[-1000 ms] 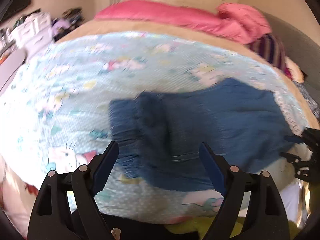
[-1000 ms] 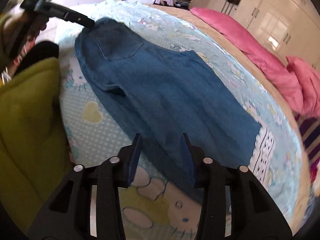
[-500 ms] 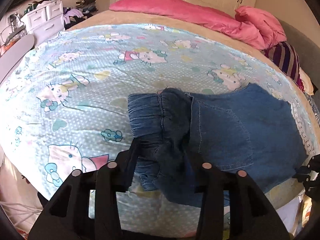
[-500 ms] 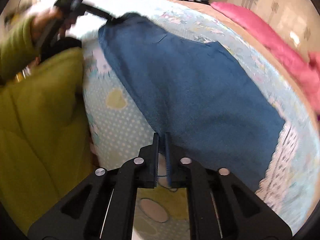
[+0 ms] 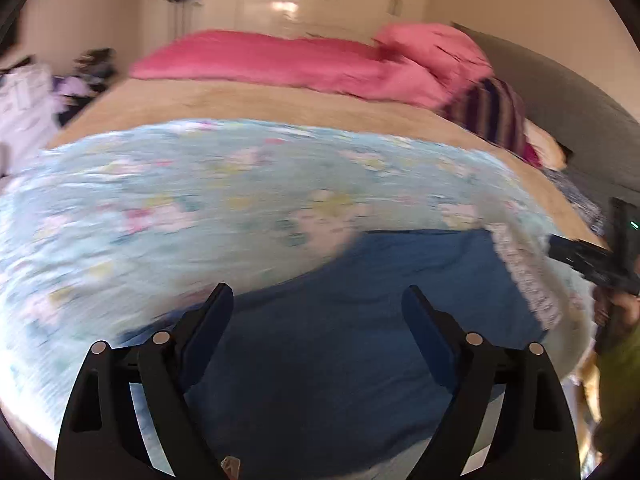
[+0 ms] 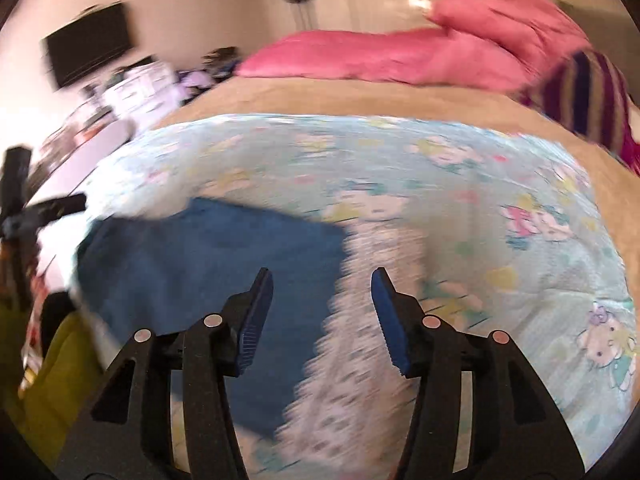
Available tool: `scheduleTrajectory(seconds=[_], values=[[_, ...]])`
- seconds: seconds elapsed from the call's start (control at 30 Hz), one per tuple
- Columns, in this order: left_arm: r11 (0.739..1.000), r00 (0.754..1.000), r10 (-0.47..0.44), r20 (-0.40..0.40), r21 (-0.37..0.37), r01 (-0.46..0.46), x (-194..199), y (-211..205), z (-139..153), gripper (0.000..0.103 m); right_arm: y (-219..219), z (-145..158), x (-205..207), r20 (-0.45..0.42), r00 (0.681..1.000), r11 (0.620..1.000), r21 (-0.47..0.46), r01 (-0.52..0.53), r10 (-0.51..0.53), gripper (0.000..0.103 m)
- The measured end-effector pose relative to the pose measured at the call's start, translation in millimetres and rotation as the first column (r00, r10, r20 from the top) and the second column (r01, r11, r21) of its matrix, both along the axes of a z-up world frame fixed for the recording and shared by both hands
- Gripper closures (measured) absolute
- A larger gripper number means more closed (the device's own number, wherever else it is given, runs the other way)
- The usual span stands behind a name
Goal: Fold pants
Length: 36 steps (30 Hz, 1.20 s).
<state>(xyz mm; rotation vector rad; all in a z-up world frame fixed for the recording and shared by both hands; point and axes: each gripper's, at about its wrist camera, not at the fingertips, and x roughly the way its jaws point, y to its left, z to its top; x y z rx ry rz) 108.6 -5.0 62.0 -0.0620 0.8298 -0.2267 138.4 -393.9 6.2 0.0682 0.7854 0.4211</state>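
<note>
The blue denim pants [image 5: 360, 320] lie flat on the light blue cartoon-print blanket [image 5: 180, 200] near the bed's front edge. Both views are blurred by motion. My left gripper [image 5: 318, 300] hovers above the pants, its jaws opening wide with nothing between them. In the right wrist view the pants [image 6: 208, 256] lie to the left, and my right gripper [image 6: 322, 280] is above their right edge and the blanket's lace trim [image 6: 360, 320]. Its jaws are opening and hold nothing. The other gripper shows at each view's edge: right gripper [image 5: 592, 264], left gripper [image 6: 44, 208].
A pink duvet [image 5: 300, 64] and a striped pillow [image 5: 492, 112] lie at the far side of the bed. A grey headboard [image 5: 568, 104] stands on the right. Drawers and clutter [image 6: 136, 88] and a wall screen [image 6: 88, 44] are at the left. A green sleeve [image 6: 52, 380] is near me.
Both grippers were shut on the pants half a second ago; both have let go, opened and pulled back and up. The pants now lie flatter, folded over.
</note>
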Motion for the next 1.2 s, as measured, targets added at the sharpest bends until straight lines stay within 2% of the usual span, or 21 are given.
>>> scheduleTrajectory(seconds=[0.1, 0.23, 0.33, 0.43, 0.5, 0.57, 0.6, 0.63, 0.73, 0.83, 0.97, 1.03, 1.07, 1.1, 1.13, 1.2], values=[[0.999, 0.996, -0.052, -0.067, -0.011, 0.052, 40, -28, -20, 0.017, -13, -12, 34, -0.065, 0.997, 0.998, 0.052, 0.033, -0.029, 0.059], [0.997, 0.987, -0.075, -0.145, 0.008, 0.077, 88, -53, -59, 0.018, -22, -36, 67, -0.128, 0.991, 0.997, 0.066, 0.048, -0.039, 0.059], [0.996, 0.981, -0.083, -0.178, 0.005, 0.085, 108, -59, -78, 0.018, -26, -56, 85, -0.169, 0.985, 0.995, 0.094, 0.044, -0.028, 0.059], [0.996, 0.972, -0.093, -0.215, -0.03, 0.088, 126, -61, -97, 0.018, -23, -71, 94, -0.195, 0.981, 0.991, 0.129, 0.016, 0.01, 0.059], [0.995, 0.969, -0.095, -0.23, -0.058, 0.084, 131, -64, -108, 0.022, -20, -75, 95, -0.19, 0.981, 0.99, 0.144, -0.011, 0.039, 0.061], [0.995, 0.973, -0.1, -0.206, -0.017, 0.098, 129, -71, -110, 0.049, -19, -75, 95, -0.187, 0.98, 0.986, 0.161, -0.037, 0.068, 0.081], [0.993, 0.973, -0.119, -0.196, -0.022, 0.117, 127, -75, -108, 0.08, -18, -74, 94, -0.18, 0.98, 0.984, 0.172, -0.049, 0.081, 0.084], [0.991, 0.971, -0.136, -0.195, -0.04, 0.13, 127, -76, -106, 0.097, -18, -72, 92, -0.169, 0.982, 0.984, 0.171, -0.051, 0.08, 0.087], [0.988, 0.981, -0.145, -0.126, 0.041, 0.151, 121, -87, -88, 0.098, -22, -58, 86, -0.111, 0.992, 0.982, 0.186, -0.039, 0.061, 0.089], [0.989, 0.986, -0.139, -0.092, 0.039, 0.143, 126, -87, -80, 0.097, -24, -51, 89, -0.081, 0.996, 0.986, 0.165, -0.022, 0.036, 0.089], [0.989, 0.984, -0.118, -0.133, 0.074, 0.128, 137, -92, -102, 0.095, -12, -68, 102, -0.12, 0.993, 0.999, 0.038, -0.006, 0.01, 0.086], [0.992, 0.986, -0.107, -0.132, 0.06, 0.115, 137, -89, -109, 0.091, -12, -71, 104, -0.124, 0.992, 1.0, 0.027, 0.009, -0.006, 0.082], [0.993, 0.988, -0.104, -0.118, 0.042, 0.109, 134, -85, -108, 0.089, -14, -69, 103, -0.12, 0.993, 0.999, 0.027, 0.02, -0.017, 0.077], [0.994, 0.988, -0.102, -0.117, 0.036, 0.107, 133, -83, -107, 0.083, -17, -65, 101, -0.11, 0.993, 0.999, 0.03, 0.035, -0.032, 0.074], [0.994, 0.989, -0.093, -0.117, 0.039, 0.098, 130, -80, -104, 0.07, -21, -61, 96, -0.096, 0.994, 0.998, 0.03, 0.048, -0.045, 0.067], [0.997, 0.991, -0.067, -0.119, 0.032, 0.072, 121, -69, -97, 0.058, -30, -52, 84, -0.074, 0.995, 0.996, 0.039, 0.076, -0.072, 0.062]])
